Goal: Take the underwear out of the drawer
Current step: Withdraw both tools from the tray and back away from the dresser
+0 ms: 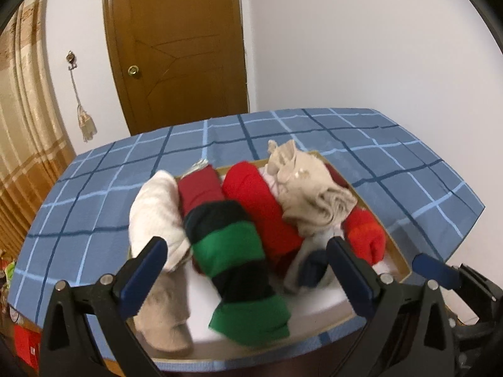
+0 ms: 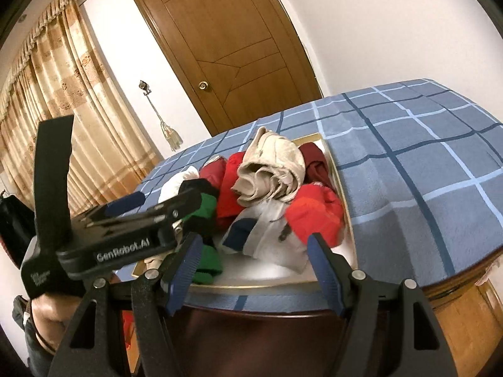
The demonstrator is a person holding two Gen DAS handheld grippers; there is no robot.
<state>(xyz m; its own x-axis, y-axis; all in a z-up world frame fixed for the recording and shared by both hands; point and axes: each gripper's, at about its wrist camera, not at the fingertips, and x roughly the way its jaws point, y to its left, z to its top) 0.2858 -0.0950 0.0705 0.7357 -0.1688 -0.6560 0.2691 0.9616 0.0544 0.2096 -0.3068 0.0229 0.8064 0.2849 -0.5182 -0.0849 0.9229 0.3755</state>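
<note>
The open drawer sits sunk in a surface covered by blue checked cloth and is full of rolled underwear. In it lie a cream roll, a dark red roll, a green-and-black striped roll, a red roll, a crumpled beige piece and an orange-red roll. My left gripper hangs wide open above the striped roll, and its pads touch nothing. My right gripper is open at the drawer's near rim, in front of a white-and-navy piece, and holds nothing.
The blue checked cloth surrounds the drawer. Behind it are a brown door, a white wall and a beige curtain. The left gripper and a hand fill the right wrist view's lower left. A red box sits low at left.
</note>
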